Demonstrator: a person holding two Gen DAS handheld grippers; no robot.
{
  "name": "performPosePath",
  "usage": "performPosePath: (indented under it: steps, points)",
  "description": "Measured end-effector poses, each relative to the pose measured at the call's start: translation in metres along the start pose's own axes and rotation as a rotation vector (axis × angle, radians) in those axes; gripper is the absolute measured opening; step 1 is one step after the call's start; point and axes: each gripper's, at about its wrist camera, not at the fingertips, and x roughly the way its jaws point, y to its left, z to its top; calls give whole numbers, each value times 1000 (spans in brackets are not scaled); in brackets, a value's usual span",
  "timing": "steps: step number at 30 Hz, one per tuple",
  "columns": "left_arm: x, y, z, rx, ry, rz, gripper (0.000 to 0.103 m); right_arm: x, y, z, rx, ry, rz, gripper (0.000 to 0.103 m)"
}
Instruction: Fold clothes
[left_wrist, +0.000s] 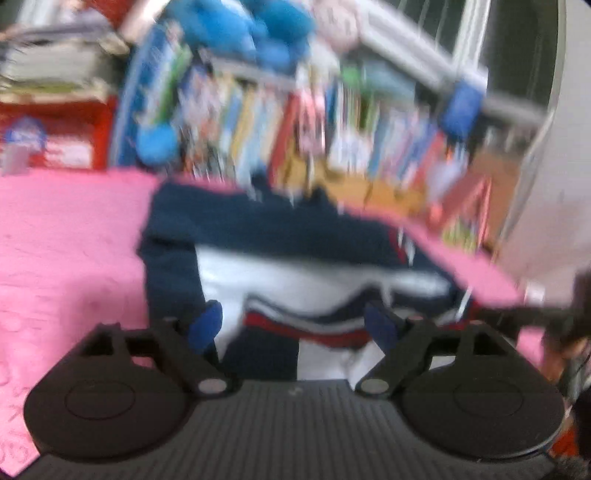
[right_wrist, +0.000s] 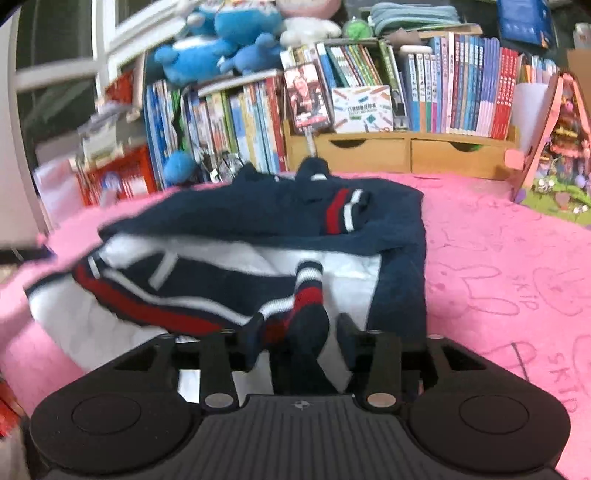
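Left tool (left_wrist: 293, 326) gapes empty over the sweater (right_wrist: 258, 221); right tool (right_wrist: 297, 332) straddles its cuff (right_wrist: 308, 291) unpinched, so the fold may slump.

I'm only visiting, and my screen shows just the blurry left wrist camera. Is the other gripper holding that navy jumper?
Observer: Not clamped. A striped sleeve cuff lies between the right gripper's open jaws, with a gap on one side.
Operator: What is the pink surface?
Observer: A pink cloth with rabbit outlines and the word SKIP drawn on it.
Operator: And below the books?
Observer: Two wooden drawers, side by side.
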Motion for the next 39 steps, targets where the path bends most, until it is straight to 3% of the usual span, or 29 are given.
performPosePath:
  steps: [2, 3, 4, 5, 6, 7, 8, 9, 11, 17, 21, 24, 27, 31, 35, 36, 39]
  points:
    - [24, -5, -3, 34, 81, 9, 83, 6, 3, 4, -29, 12, -5, 56]
    - [28, -9, -5, 59, 79, 15, 70, 9, 4, 6, -44, 17, -8, 60]
    - [30, -13, -8, 71, 77, 28, 65, 11, 5, 8, -55, 24, -9, 69]
    - [28, -17, -9, 63, 69, 48, 42, 14, 5, 6, -47, 33, 0, 72]
    - [25, -19, -9, 46, 58, 69, 32, 16, 4, 4, -39, 43, 9, 72]
    - [19, -21, -10, 34, 38, 81, 27, 18, 4, 2, -31, 52, 18, 67]
    - [11, -24, -12, 35, 12, 85, 20, 21, 3, 0, -23, 62, 27, 42]
    - [2, -27, -13, 46, -18, 90, 17, 22, 3, -1, -16, 67, 36, 27]
    - [-13, -34, -7, 77, -71, 106, 16, 11, 9, 4, -17, 26, 39, 15]
    - [-23, -49, 43, 175, -218, 180, 16, -12, 28, 51, -73, -120, 23, 14]
    - [18, -47, 103, 256, -287, 263, 16, 3, 31, 112, -136, -214, -42, 14]
    - [62, -41, 142, 321, -314, 324, 17, 40, 33, 155, -200, -257, -121, 14]
    - [126, -27, 162, 340, -264, 380, 17, 97, 25, 179, -213, -231, -181, 14]
    - [198, -7, 158, 315, -168, 417, 17, 183, -1, 193, -196, -137, -239, 14]
    - [242, 17, 135, 328, -64, 446, 25, 240, -22, 175, -165, -29, -251, 16]
    - [249, 22, 131, 330, -38, 445, 30, 252, -26, 169, -163, -3, -252, 16]
    - [257, 32, 128, 311, 27, 427, 32, 275, -35, 147, -183, 45, -263, 19]
